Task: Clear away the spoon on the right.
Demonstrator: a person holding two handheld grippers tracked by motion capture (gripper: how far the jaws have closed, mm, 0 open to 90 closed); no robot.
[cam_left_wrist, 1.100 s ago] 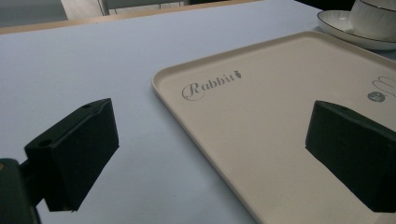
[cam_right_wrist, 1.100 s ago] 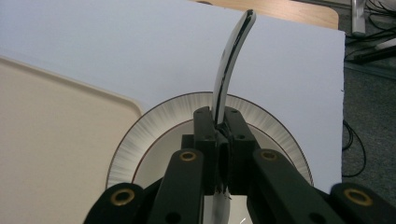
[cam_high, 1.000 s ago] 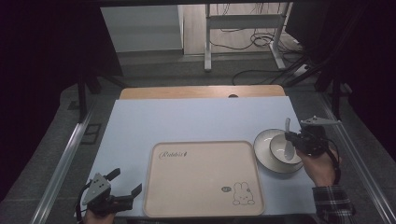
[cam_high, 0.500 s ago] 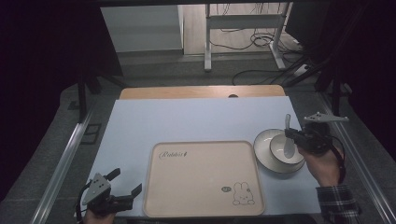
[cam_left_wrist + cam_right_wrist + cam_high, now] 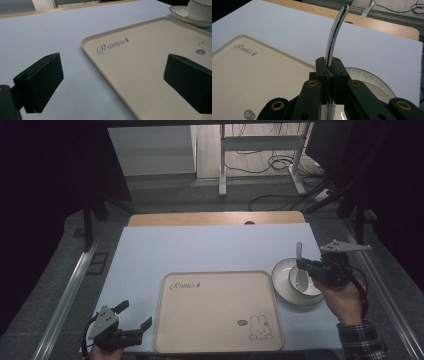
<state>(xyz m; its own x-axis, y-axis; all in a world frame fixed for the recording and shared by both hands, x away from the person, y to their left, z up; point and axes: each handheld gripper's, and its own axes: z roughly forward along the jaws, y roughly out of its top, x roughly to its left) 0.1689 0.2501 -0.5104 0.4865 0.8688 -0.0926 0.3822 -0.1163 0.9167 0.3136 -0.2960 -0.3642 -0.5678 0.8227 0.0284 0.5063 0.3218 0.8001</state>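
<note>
Currently: one curved, shiny metal spoon point(image 5: 335, 32), clamped mid-handle between the right gripper point(image 5: 306, 266)'s closed jaws, bowl hanging inside the white ceramic cup point(image 5: 302, 279) on its saucer. Light, stiff, slippery (judged); grip the flat handle. Left gripper point(image 5: 134, 318): jaws wide, empty.

Black tool point(image 5: 306, 266) with brass screws; plaid sleeve point(image 5: 361, 341).

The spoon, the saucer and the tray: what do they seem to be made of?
The spoon, held in the right tongs, looks like polished metal: its curved handle gives bright mirror-like reflections. The saucer looks like glazed white ceramic, glossy with a thin dark line at the rim. The tray is probably matte cream plastic: an even, dull surface with printed lettering and a rabbit drawing.
</note>
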